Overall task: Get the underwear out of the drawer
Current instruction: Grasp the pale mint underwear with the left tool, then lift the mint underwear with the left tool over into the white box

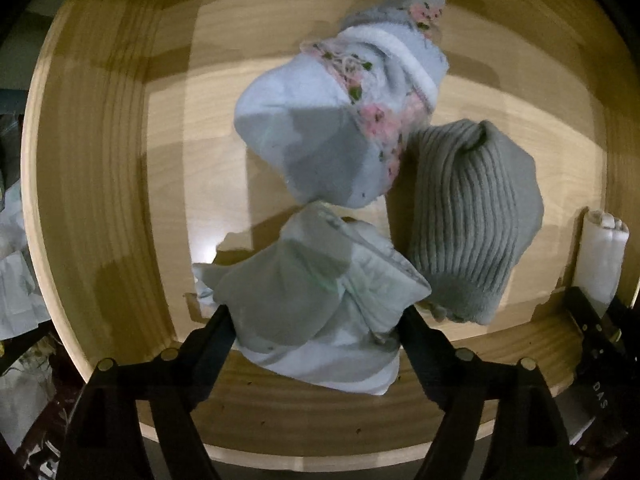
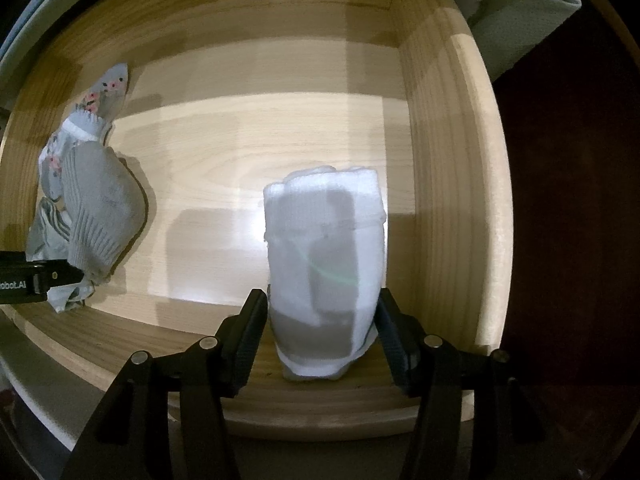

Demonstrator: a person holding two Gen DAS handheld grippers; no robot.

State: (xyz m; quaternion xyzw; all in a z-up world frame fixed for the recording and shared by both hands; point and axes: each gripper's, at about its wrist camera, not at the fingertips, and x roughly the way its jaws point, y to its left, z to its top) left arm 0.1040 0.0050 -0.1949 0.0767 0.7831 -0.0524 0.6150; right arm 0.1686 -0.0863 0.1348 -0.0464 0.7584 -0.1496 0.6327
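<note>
Inside, a pale wooden drawer (image 1: 120,200) fills both views, dark room at the edges. Low in the left view the left claw (image 1: 316,320) stands wide around a pale bundle (image 1: 320,304); low centre in the right view the right claw (image 2: 322,320) straddles a white roll (image 2: 326,248), whether gripping I cannot tell. Four bundles: floral (image 1: 320,128), ribbed grey (image 1: 468,220), pale, white.

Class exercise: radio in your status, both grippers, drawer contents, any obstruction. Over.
Left gripper open, straddling pale folded bundle. Right gripper around white roll, grip unconfirmed. Ribbed grey bundle alongside, nothing blocking.
</note>
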